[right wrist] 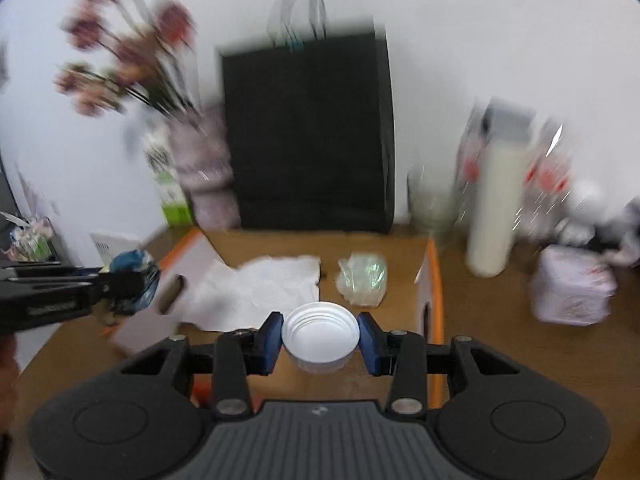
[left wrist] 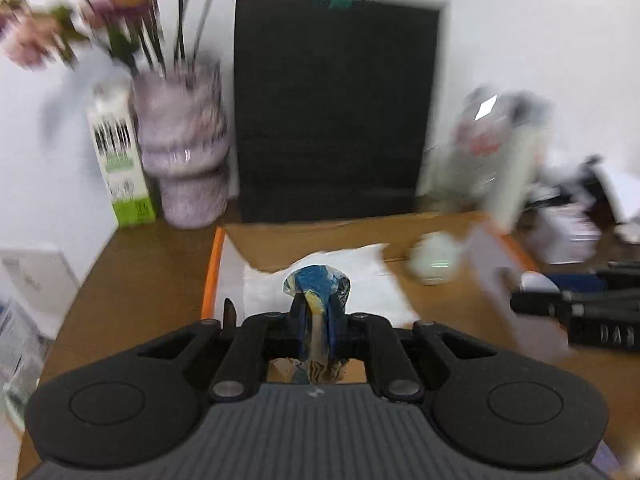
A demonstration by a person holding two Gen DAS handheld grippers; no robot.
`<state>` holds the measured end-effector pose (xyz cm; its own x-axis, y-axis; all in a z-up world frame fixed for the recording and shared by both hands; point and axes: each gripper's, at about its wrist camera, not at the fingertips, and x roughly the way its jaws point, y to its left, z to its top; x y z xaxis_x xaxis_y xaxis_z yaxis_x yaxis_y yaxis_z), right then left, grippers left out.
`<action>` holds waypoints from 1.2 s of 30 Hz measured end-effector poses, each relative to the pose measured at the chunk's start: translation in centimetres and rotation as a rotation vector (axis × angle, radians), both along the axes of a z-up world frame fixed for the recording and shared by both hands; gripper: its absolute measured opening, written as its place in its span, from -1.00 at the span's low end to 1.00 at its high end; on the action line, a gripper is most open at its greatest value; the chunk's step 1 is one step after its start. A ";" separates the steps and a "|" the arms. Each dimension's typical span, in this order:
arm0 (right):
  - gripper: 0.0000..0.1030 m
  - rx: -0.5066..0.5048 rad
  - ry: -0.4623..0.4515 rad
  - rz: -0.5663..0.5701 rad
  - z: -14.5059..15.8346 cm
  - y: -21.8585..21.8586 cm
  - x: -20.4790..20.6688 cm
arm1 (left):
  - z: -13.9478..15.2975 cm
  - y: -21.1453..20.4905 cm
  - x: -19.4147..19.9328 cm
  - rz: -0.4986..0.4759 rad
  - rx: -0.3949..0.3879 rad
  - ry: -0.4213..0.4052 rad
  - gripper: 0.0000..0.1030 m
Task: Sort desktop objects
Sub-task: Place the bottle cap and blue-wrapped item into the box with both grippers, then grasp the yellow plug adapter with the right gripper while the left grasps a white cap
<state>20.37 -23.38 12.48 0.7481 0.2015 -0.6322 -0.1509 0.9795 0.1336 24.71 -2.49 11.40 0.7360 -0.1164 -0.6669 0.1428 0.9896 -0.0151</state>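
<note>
1. Left wrist view: nearest the camera, the left tool (left wrist: 319, 312) has its blue pads pressed together on a crumpled blue-and-yellow plastic wrapper (left wrist: 317, 280), which sticks out above and below the pads. It is held above the open brown cardboard box with orange edges (left wrist: 211, 272), over the crumpled white paper sheet (left wrist: 352, 280) lying inside.
2. Risk here: the wrapper is thin and slippery, pinched only across a narrow strip. A quick swing could let it slide out, and it might land on the brown wooden worktop (left wrist: 140, 272) instead of in its bin.
3. The view is blurred, so the tool seems to be moving fast; the purple ribbed vase of pink flowers (left wrist: 186, 160) and the tall black paper bag (left wrist: 332, 120) stand close behind and could be knocked.
4. Right wrist view: the right tool (right wrist: 319, 338) is clamped on a white threaded plastic jar lid (right wrist: 319, 336), gripped at its rim over the box floor.
5. Risk: the round, smooth rim offers small contact points, so the lid may twist or pop free.
6. The left tool (right wrist: 120, 284) enters from the left edge, near the box flap; the two could collide if both cross the box together.
7. The tall cream bottle (right wrist: 496, 208) beside the box could topple if brushed.
</note>
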 end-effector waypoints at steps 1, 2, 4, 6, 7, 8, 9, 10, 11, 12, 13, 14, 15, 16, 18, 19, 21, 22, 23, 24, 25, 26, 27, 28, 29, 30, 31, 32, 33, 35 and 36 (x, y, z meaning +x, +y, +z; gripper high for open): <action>-0.25 -0.010 0.060 0.009 -1.1 0.1 2.8 | -1.1 -0.3 2.4 0.010 0.011 0.037 -0.78; -0.25 -0.027 0.102 0.003 -2.1 0.3 4.9 | -2.0 -0.4 4.2 0.041 0.030 0.062 -0.78; -0.25 -0.071 0.183 -0.016 -4.3 0.7 8.7 | -3.6 -0.6 7.1 0.072 0.059 0.101 -0.74; -0.25 -0.110 0.232 -0.014 -6.0 1.3 11.1 | -4.9 -0.4 9.2 0.075 0.040 0.146 -0.63; -0.25 -0.114 0.251 -0.014 -6.7 1.3 11.9 | -5.4 -0.1 9.8 0.088 0.024 0.158 -0.45; -0.24 -0.115 0.269 -0.020 -7.3 1.4 12.5 | -5.8 0.0 10.1 0.103 0.016 0.166 -0.18; -0.25 -0.117 0.280 -0.027 -8.0 1.3 13.1 | -6.0 0.2 10.1 0.121 0.014 0.164 0.02; -0.24 -0.120 0.285 -0.034 -8.4 1.2 13.5 | -6.0 0.4 9.9 0.128 0.004 0.152 0.44; -0.24 -0.118 0.296 -0.043 -8.6 1.1 13.7 | -5.9 0.6 9.4 0.124 -0.012 0.125 0.62; -0.11 -0.101 0.298 -0.053 -8.6 0.8 13.7 | -5.4 0.6 8.8 0.115 -0.018 0.095 0.62; 0.06 -0.070 0.282 -0.060 -8.1 0.4 13.5 | -5.0 0.5 8.2 0.104 -0.014 0.073 0.62; 0.12 -0.043 0.268 -0.060 -7.8 0.1 13.0 | -4.5 0.6 7.6 0.100 -0.012 0.057 0.64; 0.20 -0.021 0.257 -0.064 -7.2 -0.2 12.6 | -3.9 0.7 7.0 0.104 -0.016 0.048 0.66; 0.30 -0.016 0.243 -0.069 -6.6 -0.3 12.1 | -3.2 0.9 6.2 0.120 -0.025 0.038 0.71; 0.34 -0.061 0.220 -0.084 -5.7 0.1 10.7 | -1.9 1.5 3.7 0.172 -0.045 0.002 0.81; 0.34 -0.078 0.211 -0.084 -5.3 0.3 9.8 | -1.4 1.8 2.1 0.188 -0.057 -0.012 0.87; 0.37 -0.073 0.185 -0.077 -4.3 0.2 8.0 | -0.5 2.3 -1.5 0.180 -0.092 -0.038 0.95; 0.42 -0.059 0.168 -0.071 -3.7 0.1 6.4 | -0.2 2.6 -3.4 0.166 -0.114 -0.050 0.97; 0.47 -0.043 0.150 -0.076 -3.2 0.0 4.9 | 0.0 2.9 -5.1 0.160 -0.133 -0.062 1.00; 0.53 -0.030 0.131 -0.081 -2.8 0.0 3.2 | 0.2 3.2 -7.1 0.153 -0.148 -0.077 1.00; 0.56 -0.019 0.110 -0.084 -2.4 -0.1 1.6 | 0.3 3.3 -8.8 0.144 -0.155 -0.091 1.00; 0.56 -0.008 0.089 -0.090 -2.1 -0.1 0.0 | 0.2 3.4 -10.4 0.139 -0.164 -0.105 1.00; 0.59 0.006 0.067 -0.095 -1.8 -0.1 -1.8 | 0.2 3.5 -11.8 0.122 -0.165 -0.107 1.00; 0.62 0.020 0.048 -0.092 -1.6 0.0 -3.6 | 0.1 3.5 -13.1 0.104 -0.161 -0.110 1.00; 0.62 0.028 0.037 -0.085 -1.5 0.3 -4.9 | 0.0 3.5 -14.2 0.099 -0.155 -0.111 1.00; 0.62 0.030 0.024 -0.082 -1.5 0.6 -6.5 | -0.2 3.5 -15.5 0.099 -0.142 -0.114 1.00; 0.63 0.025 0.010 -0.079 -1.5 1.0 -8.2 | -0.5 3.6 -16.7 0.096 -0.129 -0.120 1.00; 0.63 0.014 -0.002 -0.077 -1.5 1.4 -9.6 | -0.8 3.7 -18.1 0.096 -0.117 -0.129 1.00; 0.65 -0.004 -0.026 -0.081 -1.5 1.9 -11.5 | -1.3 3.8 -19.6 0.082 -0.105 -0.147 1.00; 0.71 -0.026 -0.086 -0.089 -1.9 2.7 -14.9 | -2.5 3.9 -22.1 0.070 -0.078 -0.168 1.00; 0.74 -0.032 -0.118 -0.099 -2.3 3.1 -16.7 | -3.2 3.9 -23.5 0.059 -0.069 -0.182 1.00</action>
<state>3.62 -20.26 10.22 0.8326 0.1041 -0.5439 -0.0663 0.9938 0.0887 1.23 1.43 8.25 0.8506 -0.1108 -0.5140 0.0915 0.9938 -0.0629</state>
